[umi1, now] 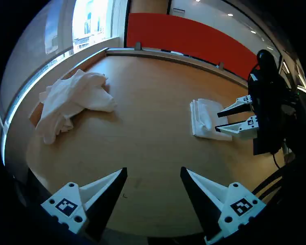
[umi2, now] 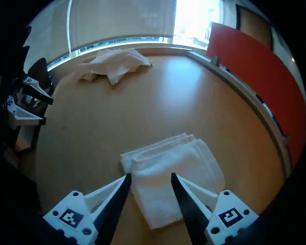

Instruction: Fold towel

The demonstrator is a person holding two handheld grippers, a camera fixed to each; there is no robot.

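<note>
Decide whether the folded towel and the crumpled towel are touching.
Apart. The left gripper view shows the folded towel and the crumpled towel separated by a wide stretch of bare table.

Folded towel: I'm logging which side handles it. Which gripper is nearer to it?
Right. The right gripper hovers at the folded towel, its open fingers pointing over the near edge. The left gripper is apart from it, across a stretch of bare table.
</note>
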